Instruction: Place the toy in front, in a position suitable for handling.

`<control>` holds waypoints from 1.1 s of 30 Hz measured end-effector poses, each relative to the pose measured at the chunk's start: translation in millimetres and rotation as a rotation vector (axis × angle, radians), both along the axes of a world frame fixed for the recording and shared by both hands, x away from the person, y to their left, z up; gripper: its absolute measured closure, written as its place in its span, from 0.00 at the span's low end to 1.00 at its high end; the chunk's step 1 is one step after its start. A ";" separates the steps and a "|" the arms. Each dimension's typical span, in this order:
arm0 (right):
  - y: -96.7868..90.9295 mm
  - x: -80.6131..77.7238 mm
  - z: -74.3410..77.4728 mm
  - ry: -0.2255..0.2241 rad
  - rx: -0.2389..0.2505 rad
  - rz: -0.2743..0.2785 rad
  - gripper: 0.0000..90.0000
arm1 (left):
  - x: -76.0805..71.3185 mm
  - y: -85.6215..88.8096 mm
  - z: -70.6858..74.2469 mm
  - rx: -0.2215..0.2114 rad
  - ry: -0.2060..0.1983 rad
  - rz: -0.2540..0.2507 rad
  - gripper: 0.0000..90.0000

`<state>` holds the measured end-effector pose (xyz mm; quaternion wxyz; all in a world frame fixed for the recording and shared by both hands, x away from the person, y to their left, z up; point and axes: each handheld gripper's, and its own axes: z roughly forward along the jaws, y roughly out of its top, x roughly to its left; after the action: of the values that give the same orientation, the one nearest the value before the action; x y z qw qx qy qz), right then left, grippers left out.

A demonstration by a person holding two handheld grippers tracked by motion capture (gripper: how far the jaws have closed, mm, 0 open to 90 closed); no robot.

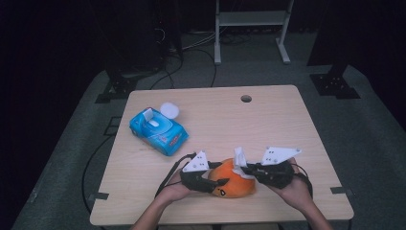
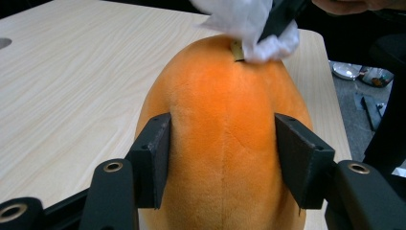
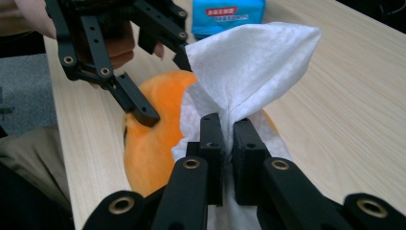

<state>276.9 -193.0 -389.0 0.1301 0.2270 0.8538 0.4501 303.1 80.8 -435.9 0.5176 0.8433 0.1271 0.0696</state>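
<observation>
Step in hand, as I read it: wiping the orange plush toy [image 1: 233, 181] w/ a white wipe [image 3: 249, 62] while the other gripper steadied it.

Left gripper [image 2: 222, 160] had its jaws on either side of the toy, pads touching the plush flanks w/ the fabric slightly pinched between them, so clamped on the toy, not hard. Toy sat on the desk [image 1: 268, 124] right between both grippers, near the person's edge.

Right gripper [image 3: 228, 158] had its jaws together, clamped on the bunched middle of the wipe; loose end stood up above its tips, lower part draped onto the toy's top just ahead of it.

To do it well, imo: keep the left hold firm enough that the toy didn't roll, press the wipe's free part flat on the plush rather than the jaw tips, stroke away from the left gripper. Risk: wipe slipping out, or jaws snagging fabric.

Blue wipe pack [image 1: 158, 130] lay well beyond the left gripper, flap open.
</observation>
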 end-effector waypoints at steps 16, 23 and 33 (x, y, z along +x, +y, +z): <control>-12.6 1.6 -1.9 0.009 0.026 -0.017 0.93 | 7.3 12.5 -6.5 -0.010 0.042 0.038 0.48; -11.1 4.6 -18.5 0.057 -0.018 -0.015 0.93 | 12.2 18.8 -9.6 -0.022 0.071 0.065 0.48; -3.8 2.7 -16.6 0.064 -0.010 0.024 0.93 | 12.7 18.6 -9.9 -0.021 0.071 0.073 0.48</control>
<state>279.6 -196.8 -405.6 0.0985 0.2307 0.8623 0.4399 315.8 99.4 -445.9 0.5186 0.8346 0.1768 0.0572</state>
